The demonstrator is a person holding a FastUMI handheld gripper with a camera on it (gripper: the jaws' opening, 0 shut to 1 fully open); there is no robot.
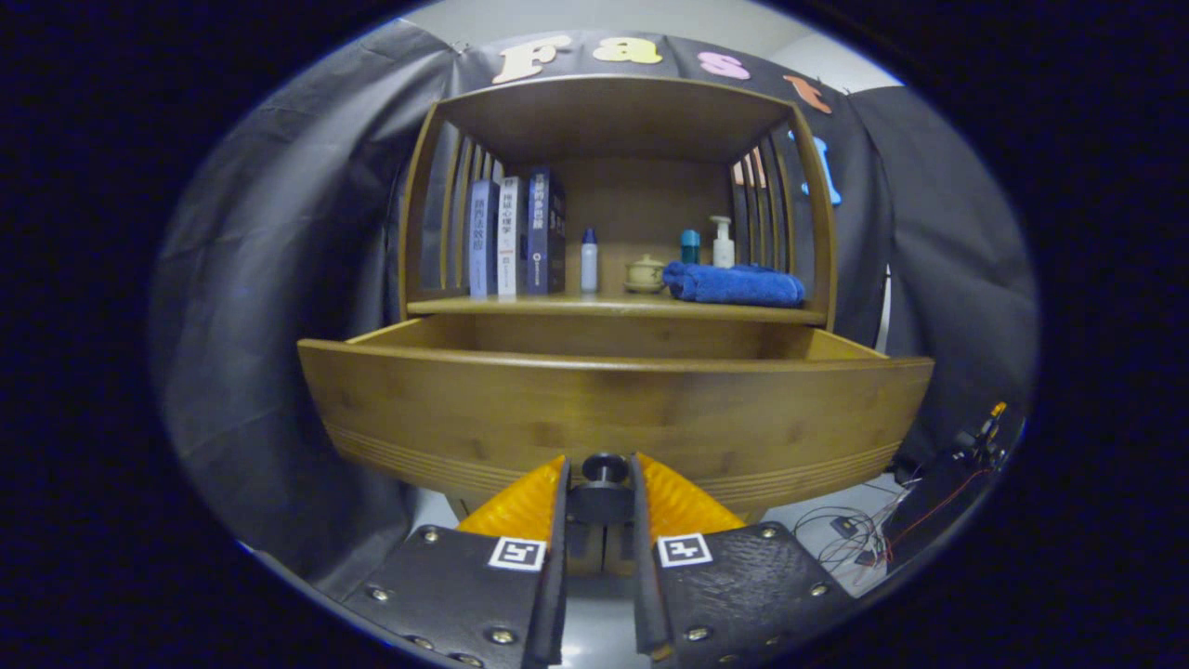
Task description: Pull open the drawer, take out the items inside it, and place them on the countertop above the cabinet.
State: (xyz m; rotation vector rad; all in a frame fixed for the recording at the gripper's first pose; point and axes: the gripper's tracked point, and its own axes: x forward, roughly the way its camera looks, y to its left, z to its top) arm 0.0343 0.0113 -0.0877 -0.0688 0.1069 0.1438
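Note:
A wooden cabinet stands ahead with its drawer pulled out toward me. The drawer's round dark knob sits between my two fingers, and my gripper is shut on it. The drawer's inside is hidden behind its tall front panel. Above the drawer lies the countertop shelf. On it stand three books, a small white bottle, a little lidded jar, a folded blue towel, a teal bottle and a white pump bottle.
Slatted wooden sides and a top board enclose the shelf. Black cloth hangs behind and to both sides of the cabinet. Cables and a dark device lie on the pale floor to the right, below the drawer.

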